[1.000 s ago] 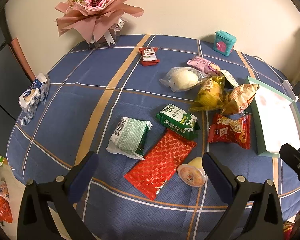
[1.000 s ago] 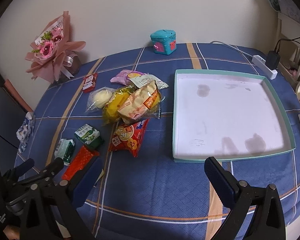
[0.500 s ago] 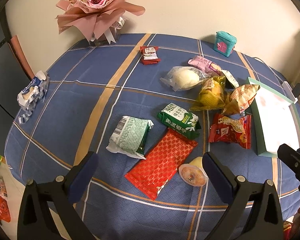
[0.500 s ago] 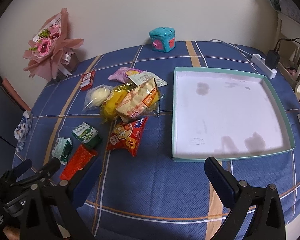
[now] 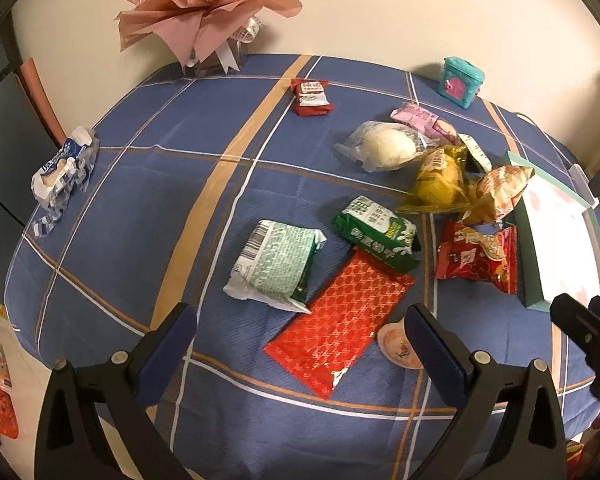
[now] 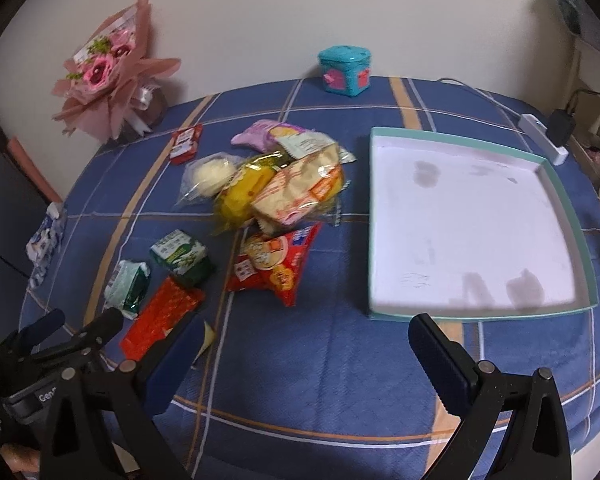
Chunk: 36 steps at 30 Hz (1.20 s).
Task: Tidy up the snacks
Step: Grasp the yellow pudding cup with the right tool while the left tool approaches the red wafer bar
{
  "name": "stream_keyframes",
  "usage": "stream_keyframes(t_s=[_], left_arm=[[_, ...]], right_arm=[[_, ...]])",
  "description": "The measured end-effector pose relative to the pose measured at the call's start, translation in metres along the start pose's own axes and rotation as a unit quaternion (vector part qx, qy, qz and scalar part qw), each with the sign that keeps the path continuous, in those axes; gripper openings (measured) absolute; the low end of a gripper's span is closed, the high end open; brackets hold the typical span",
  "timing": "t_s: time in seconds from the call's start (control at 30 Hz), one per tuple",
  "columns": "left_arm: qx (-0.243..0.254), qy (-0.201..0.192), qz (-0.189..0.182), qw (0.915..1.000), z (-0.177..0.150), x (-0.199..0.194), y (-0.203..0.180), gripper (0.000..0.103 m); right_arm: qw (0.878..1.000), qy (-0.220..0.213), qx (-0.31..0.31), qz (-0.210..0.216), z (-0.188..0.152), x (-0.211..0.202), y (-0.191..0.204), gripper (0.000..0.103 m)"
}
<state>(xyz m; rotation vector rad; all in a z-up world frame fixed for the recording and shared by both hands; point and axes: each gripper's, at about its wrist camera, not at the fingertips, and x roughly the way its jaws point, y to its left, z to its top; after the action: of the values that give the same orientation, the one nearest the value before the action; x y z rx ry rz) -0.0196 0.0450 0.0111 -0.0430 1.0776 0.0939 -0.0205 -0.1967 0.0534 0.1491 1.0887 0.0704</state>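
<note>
Snacks lie scattered on a blue plaid tablecloth. A flat red packet [image 5: 340, 322] sits just ahead of my open left gripper [image 5: 300, 344], with a pale green packet [image 5: 274, 266], a dark green packet [image 5: 376, 232] and a jelly cup [image 5: 396, 350] around it. Further right are a red chip bag [image 5: 478, 256], yellow bags [image 5: 440, 180] and a wrapped bun [image 5: 386, 148]. A shallow teal-rimmed white tray [image 6: 580, 216] lies ahead of my open right gripper [image 6: 300, 364], which holds nothing. The snack pile [image 6: 284, 192] is left of the tray.
A pink flower bouquet [image 5: 204, 8] stands at the back left. A teal box [image 6: 344, 70] sits at the far edge. A blue-white packet [image 5: 62, 168] lies near the left edge. A small red packet [image 5: 310, 96] is far back. A power strip [image 6: 544, 138] lies at right.
Both views shifted slightly: the snacks sit a little lower and nearer in the left wrist view, and the scene drifted left in the right wrist view. Both grippers stay open and empty.
</note>
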Motion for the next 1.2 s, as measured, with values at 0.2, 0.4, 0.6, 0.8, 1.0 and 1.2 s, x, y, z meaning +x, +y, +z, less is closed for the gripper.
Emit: stream_keyframes(t_s=[0.2, 0.4, 0.6, 0.8, 1.0, 1.2], left_arm=[[-0.011, 0.025, -0.001, 0.9996, -0.001, 0.016, 0.014, 0.103], [-0.03, 0.055, -0.009, 0.998, -0.001, 0.039, 0.03, 0.103], [-0.044, 0.085, -0.026, 0.9951, -0.001, 0.059, 0.039, 0.103], [-0.052, 0.092, -0.041, 0.9935, 0.003, 0.067, 0.044, 0.103], [-0.054, 0.095, -0.044, 0.9931, 0.009, 0.073, 0.05, 0.103], [-0.047, 0.101, -0.048, 0.9926, 0.01, 0.076, 0.047, 0.103]], right_arm=[[0.996, 0.054, -0.027, 0.061, -0.004, 0.025, 0.021, 0.103], [0.988, 0.107, -0.069, 0.091, -0.008, 0.052, 0.044, 0.098], [0.979, 0.139, -0.114, 0.096, -0.014, 0.071, 0.065, 0.091], [0.97, 0.138, -0.177, 0.09, -0.022, 0.078, 0.093, 0.086], [0.962, 0.14, -0.216, 0.086, -0.023, 0.088, 0.116, 0.08], [0.957, 0.153, -0.231, 0.088, -0.024, 0.106, 0.132, 0.069]])
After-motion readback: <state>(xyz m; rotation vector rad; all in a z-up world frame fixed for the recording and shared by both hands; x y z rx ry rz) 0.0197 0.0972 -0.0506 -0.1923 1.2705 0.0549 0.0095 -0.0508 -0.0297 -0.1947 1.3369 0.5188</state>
